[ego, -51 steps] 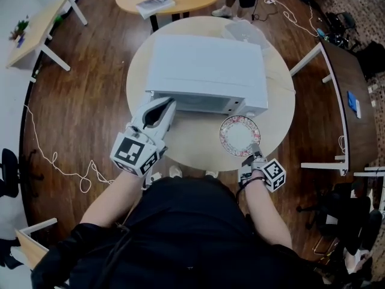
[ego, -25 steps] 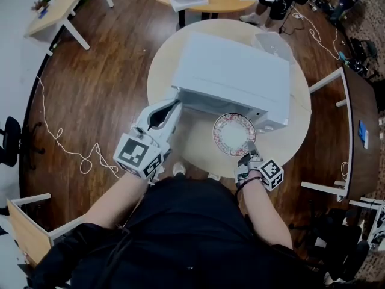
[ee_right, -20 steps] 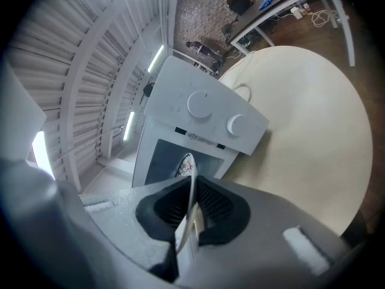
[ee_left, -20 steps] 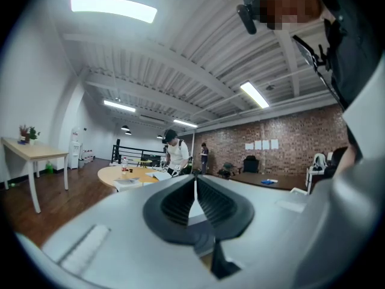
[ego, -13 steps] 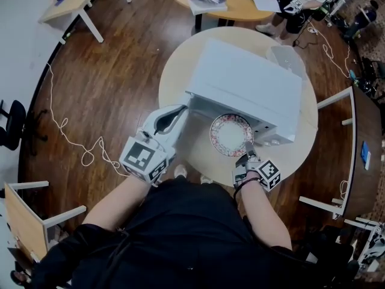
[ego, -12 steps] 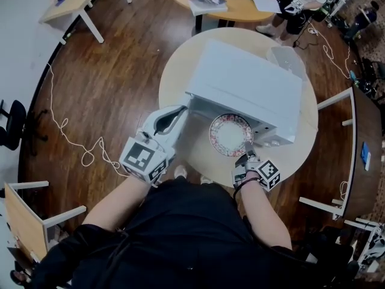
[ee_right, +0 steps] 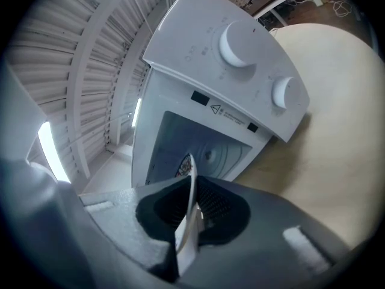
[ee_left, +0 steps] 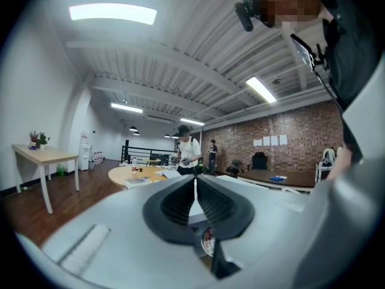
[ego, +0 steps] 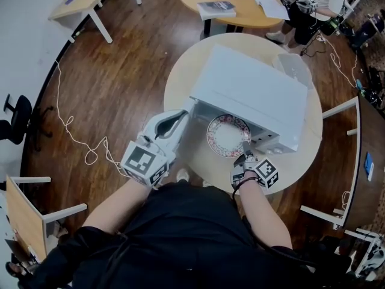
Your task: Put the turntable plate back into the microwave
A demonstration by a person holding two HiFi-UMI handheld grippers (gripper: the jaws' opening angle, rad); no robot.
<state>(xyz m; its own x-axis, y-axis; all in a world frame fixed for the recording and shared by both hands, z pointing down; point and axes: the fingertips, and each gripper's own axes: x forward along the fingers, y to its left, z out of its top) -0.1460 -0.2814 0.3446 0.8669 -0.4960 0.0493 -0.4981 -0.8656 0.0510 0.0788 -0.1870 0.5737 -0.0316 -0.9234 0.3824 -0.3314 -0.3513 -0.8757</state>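
The white microwave (ego: 252, 92) stands on the round wooden table (ego: 183, 71), its cavity (ee_right: 192, 146) facing me. The turntable plate (ego: 227, 136), white with a red patterned rim, hangs level at the opening with its far rim at the front edge. My right gripper (ego: 243, 157) is shut on the plate's near rim. In the right gripper view the plate (ee_right: 190, 182) stands edge-on between the pads, which puts that gripper (ee_right: 192, 205) in front of the cavity. My left gripper (ego: 183, 114) is shut at the microwave's front-left corner. A thin white edge, seemingly the door, sits between its pads (ee_left: 180, 200).
Two knobs (ee_right: 236, 39) sit on the microwave's control panel, right of the cavity. A clear container (ego: 295, 68) stands behind the microwave. A second round table (ego: 240, 8) with a book and papers is farther back, with a person beside it. A cable (ego: 78, 137) lies on the floor.
The right gripper has carried the plate leftward and toward the microwave opening. The left gripper has stayed at the front-left corner. The head view has shifted.
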